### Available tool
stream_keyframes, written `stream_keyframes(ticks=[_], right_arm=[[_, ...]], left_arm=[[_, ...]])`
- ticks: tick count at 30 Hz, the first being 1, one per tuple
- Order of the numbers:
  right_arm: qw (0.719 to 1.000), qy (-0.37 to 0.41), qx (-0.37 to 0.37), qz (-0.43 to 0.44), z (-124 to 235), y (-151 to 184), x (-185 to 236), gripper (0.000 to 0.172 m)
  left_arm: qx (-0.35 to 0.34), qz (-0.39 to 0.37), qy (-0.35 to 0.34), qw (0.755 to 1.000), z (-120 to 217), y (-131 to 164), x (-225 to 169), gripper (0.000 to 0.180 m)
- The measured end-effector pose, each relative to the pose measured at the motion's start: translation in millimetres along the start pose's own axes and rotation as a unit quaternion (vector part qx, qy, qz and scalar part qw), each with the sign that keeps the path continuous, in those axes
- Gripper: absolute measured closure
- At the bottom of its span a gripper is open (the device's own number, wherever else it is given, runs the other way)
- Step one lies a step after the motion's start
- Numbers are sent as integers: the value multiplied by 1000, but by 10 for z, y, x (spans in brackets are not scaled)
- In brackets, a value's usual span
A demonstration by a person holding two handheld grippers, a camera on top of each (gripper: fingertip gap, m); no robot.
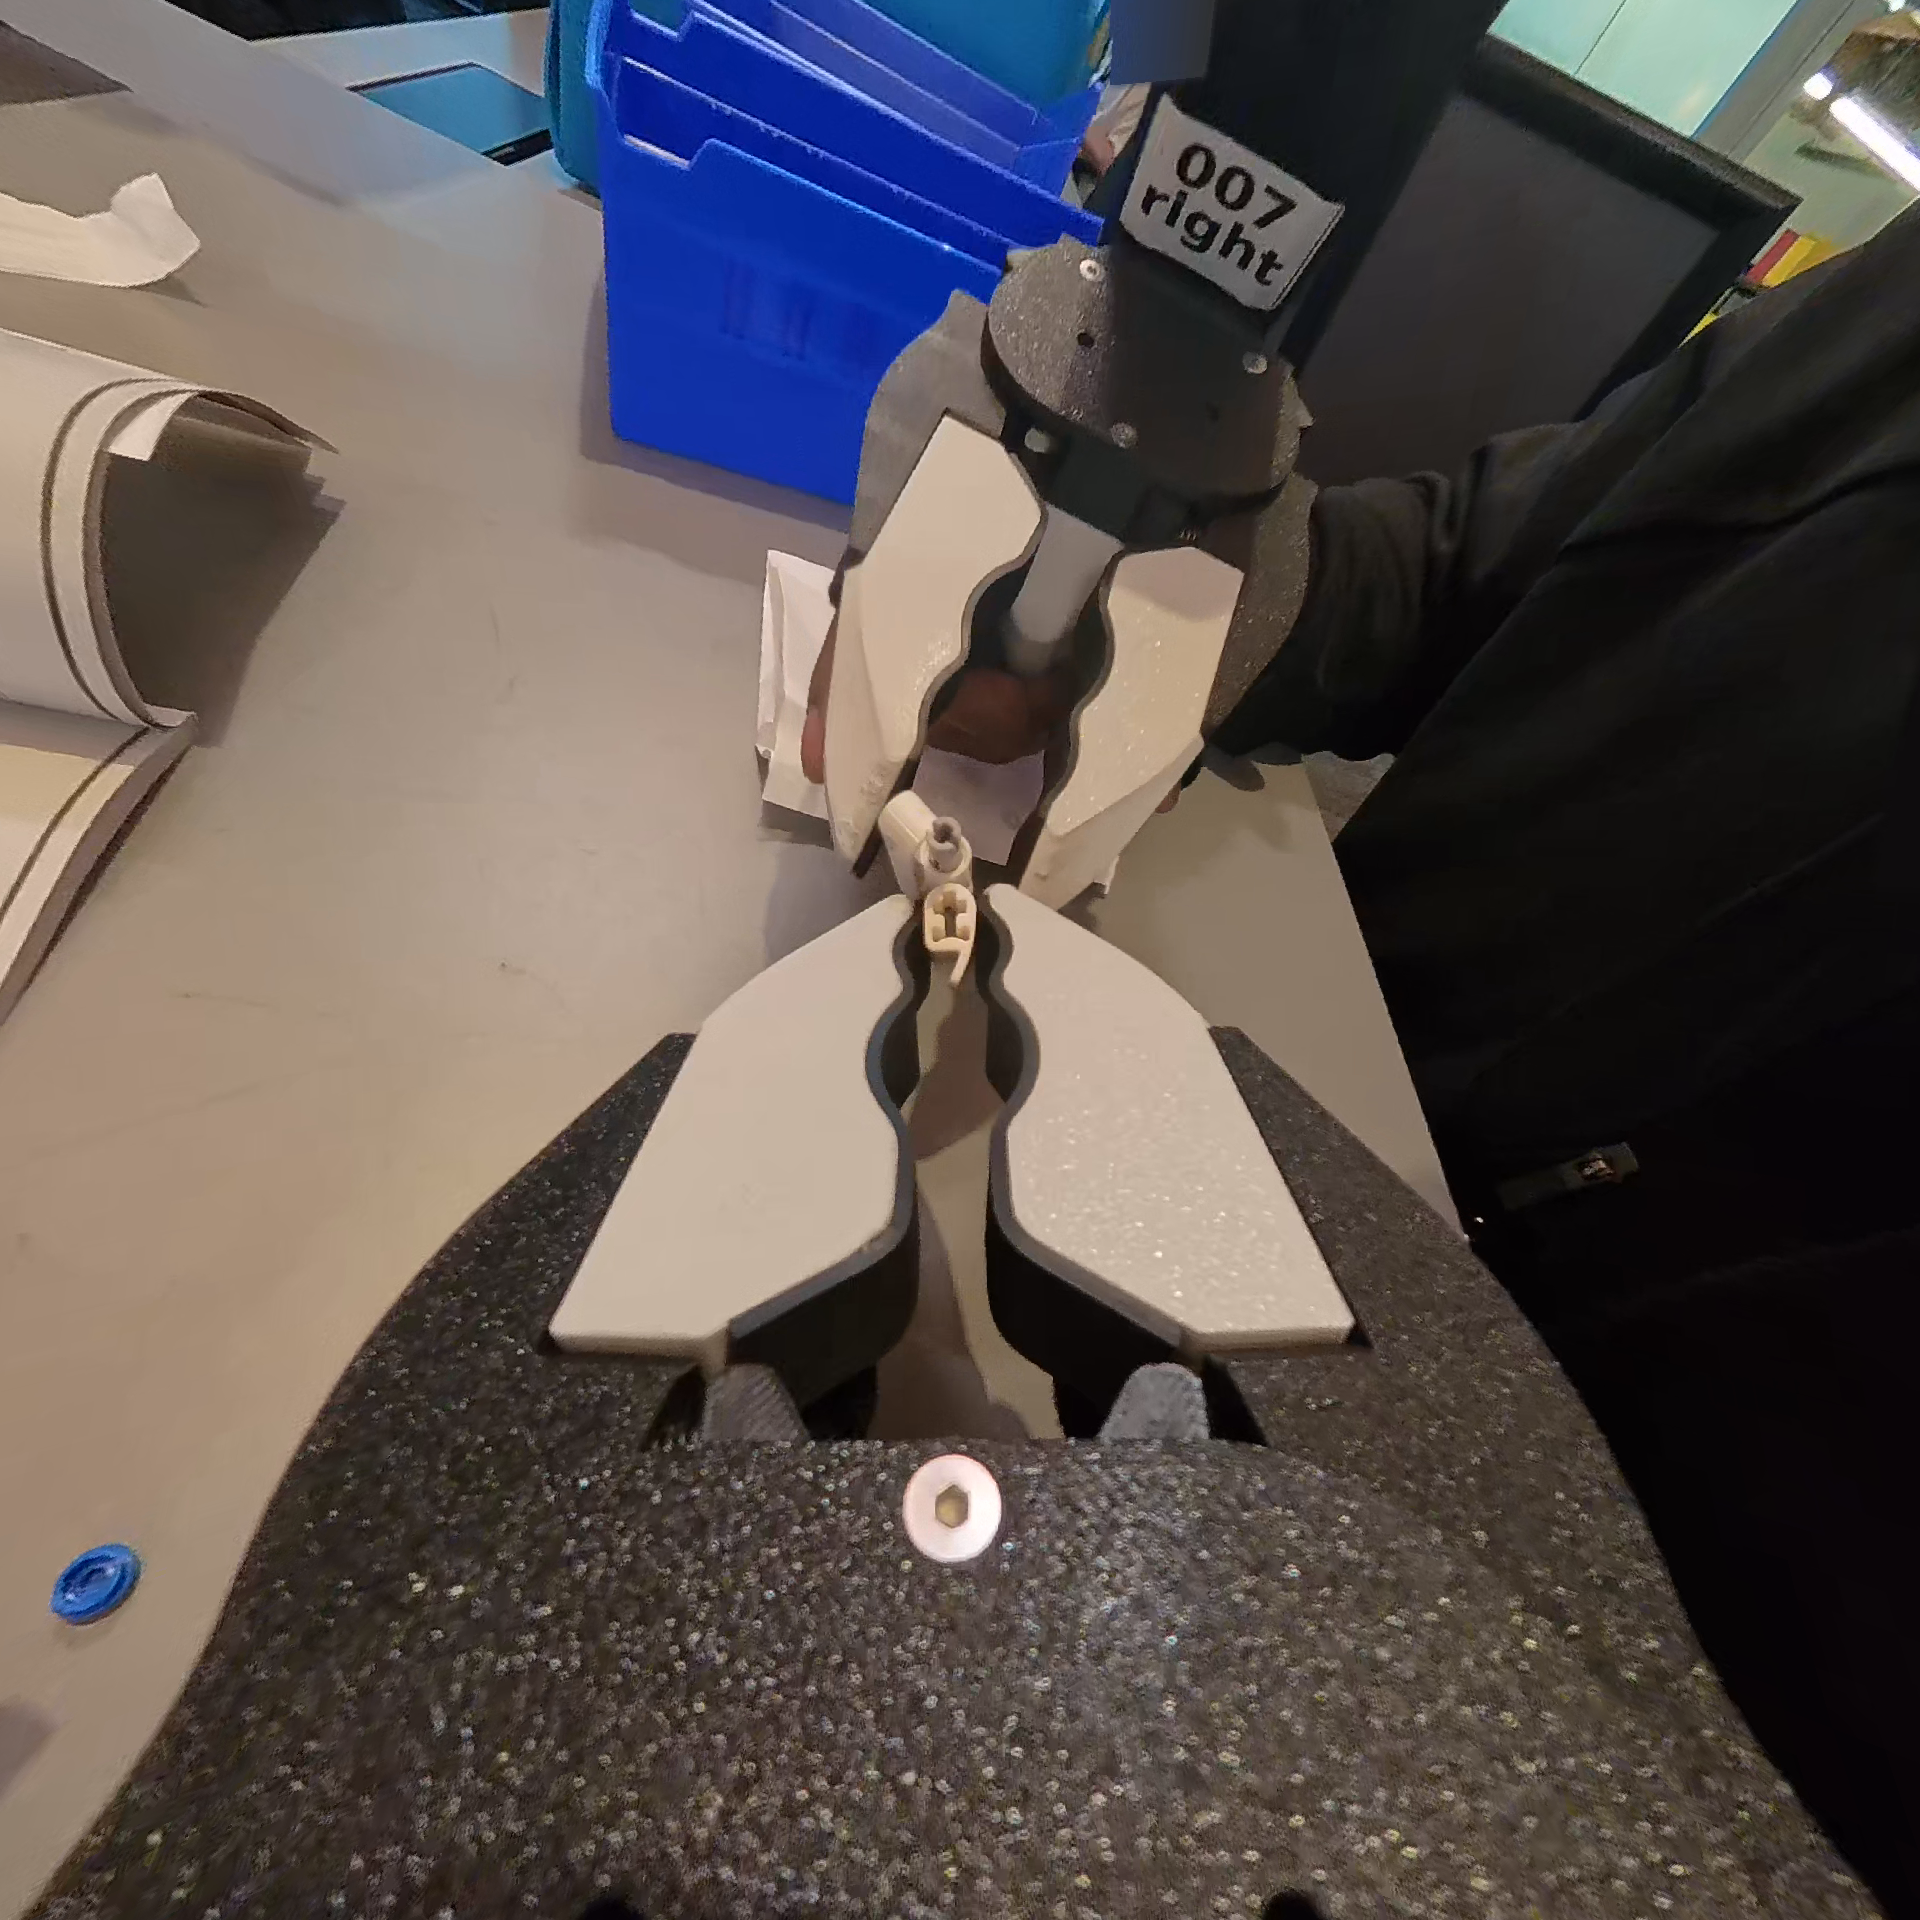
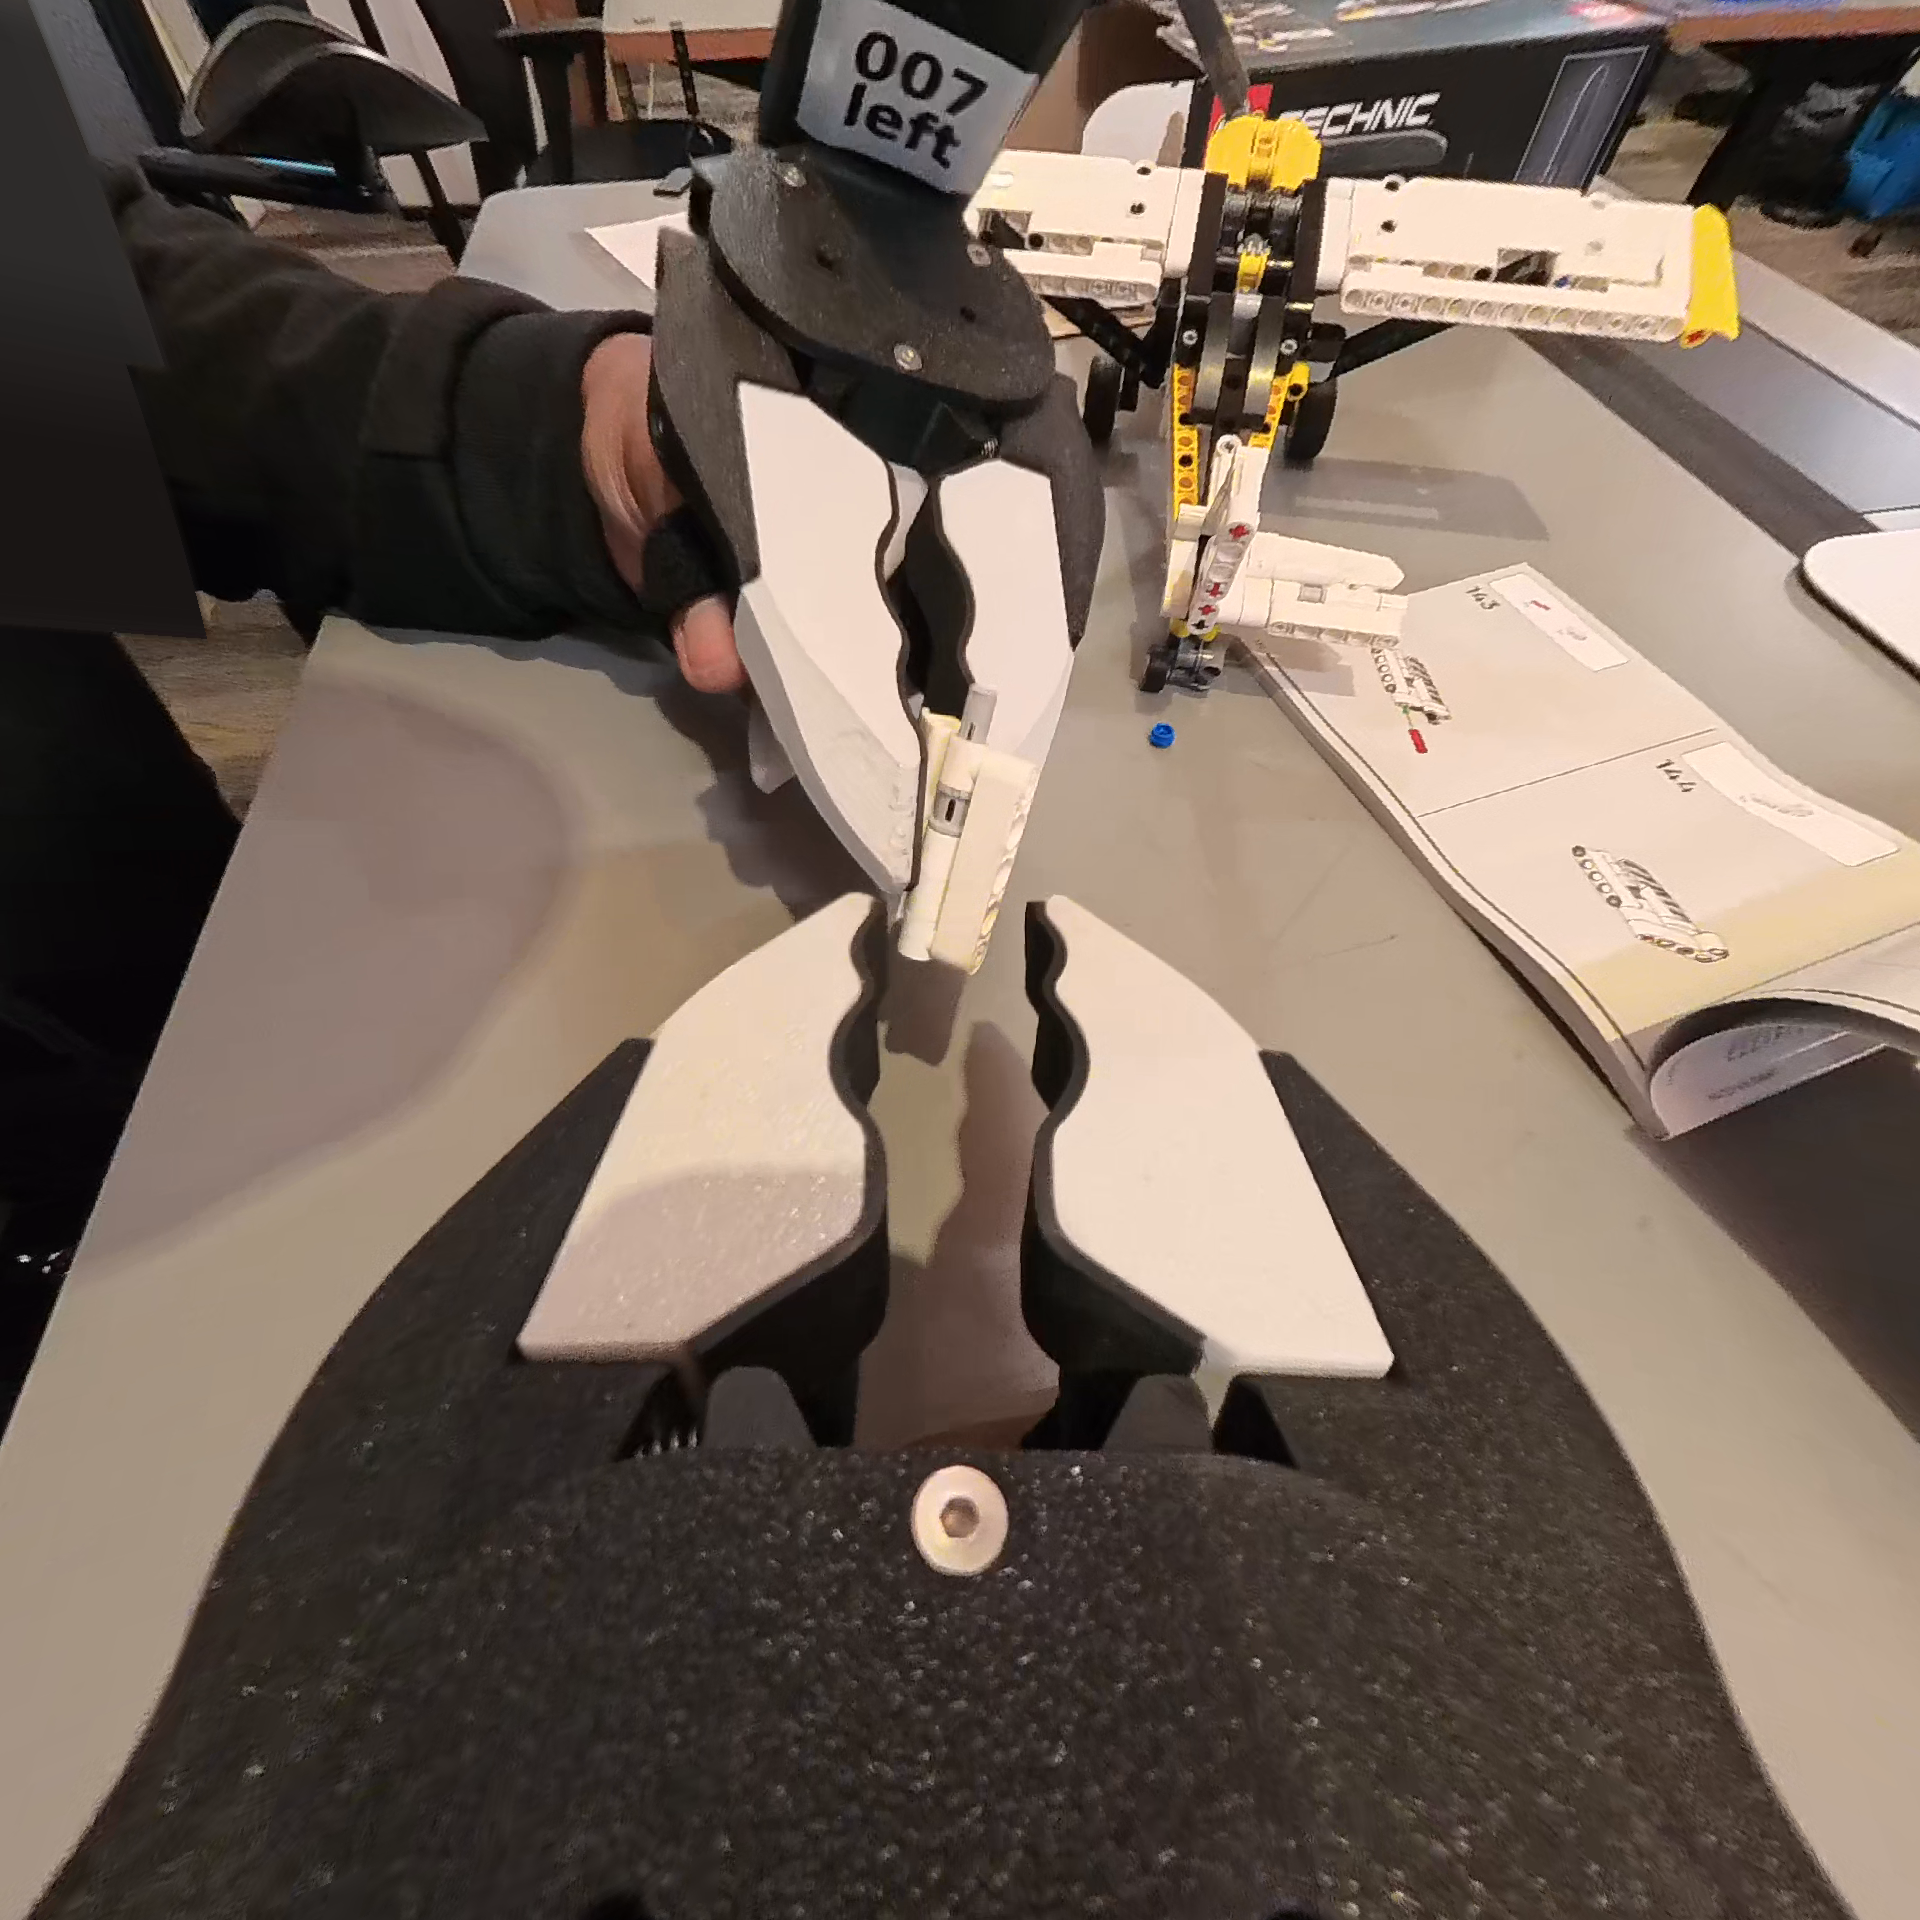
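My left gripper [image 1: 948, 906] is shut on a small white assembly of building pieces [image 1: 945, 925] with a grey axle pin [image 1: 943, 834] sticking out of its far end. In the right wrist view the left gripper [image 2: 956, 862] comes down from above, with the white assembly [image 2: 961, 842] clamped between its fingers. My right gripper [image 2: 961, 914] is open. The lower end of the assembly hangs between its fingertips, close to the left finger [image 2: 831, 935], and a gap shows on the other side. In the left wrist view the right gripper [image 1: 961, 862] faces mine, open around the assembly's tip.
A white and yellow model plane [image 2: 1247, 312] stands at the back of the grey table [image 2: 1195, 883]. An open instruction booklet [image 2: 1558, 790] lies to the right. A small blue stud [image 2: 1163, 736] lies loose. Blue bins [image 1: 790, 260] stand behind, with white paper [image 1: 790, 665] under the right gripper. Less than 4 cm separates the two grippers' tips. The small blue stud [image 2: 1163, 736] is about 15 cm from both grippers' fingertips. Seen from the left wrist view [image 1: 87, 1584] as well.
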State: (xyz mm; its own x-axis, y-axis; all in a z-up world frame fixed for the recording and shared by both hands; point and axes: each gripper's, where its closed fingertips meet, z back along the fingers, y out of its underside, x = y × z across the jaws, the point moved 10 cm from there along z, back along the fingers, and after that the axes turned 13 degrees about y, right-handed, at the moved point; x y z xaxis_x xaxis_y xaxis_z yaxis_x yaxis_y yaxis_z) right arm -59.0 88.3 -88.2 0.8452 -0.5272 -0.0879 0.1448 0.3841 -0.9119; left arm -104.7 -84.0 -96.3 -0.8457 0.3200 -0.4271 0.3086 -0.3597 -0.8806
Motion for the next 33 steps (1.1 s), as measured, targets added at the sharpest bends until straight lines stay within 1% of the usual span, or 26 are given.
stream_keyframes(ticks=[4, 9, 14, 17, 20, 21, 25, 27, 33], right_arm=[[999, -22, 5, -23, -4, 8, -6, 146], [996, -66, 5, -67, 4, 17, -30, 146], [998, -45, -14, -41, 27, -6, -22, 147], [999, -20, -31, -38, 37, -31, -31, 147], [998, 13, -41, -41, 31, -37, -46, 147], [998, 25, -40, -39, 25, -33, -49, 147], [997, 60, -32, -40, -9, -8, -56, 148], [996, 66, -27, -47, -23, 5, -58, 148], [996, 75, -26, -51, -19, 8, -62, 148]], left_arm=[[-10, 22, 24, 999, 5, 11, 13, 172], [-52, 59, 68, 995, 44, 1, 34, 172], [-119, 86, 108, 983, 109, -41, 35, 172], [-188, 104, 138, 967, 140, -85, 19, 172], [-251, 135, 166, 944, 131, -101, 13, 172], [-272, 149, 176, 934, 124, -99, 16, 172], [-363, 212, 218, 881, 126, -64, 55, 172], [-387, 227, 228, 864, 134, -43, 79, 172], [-390, 238, 229, 860, 119, -14, 116, 172]])
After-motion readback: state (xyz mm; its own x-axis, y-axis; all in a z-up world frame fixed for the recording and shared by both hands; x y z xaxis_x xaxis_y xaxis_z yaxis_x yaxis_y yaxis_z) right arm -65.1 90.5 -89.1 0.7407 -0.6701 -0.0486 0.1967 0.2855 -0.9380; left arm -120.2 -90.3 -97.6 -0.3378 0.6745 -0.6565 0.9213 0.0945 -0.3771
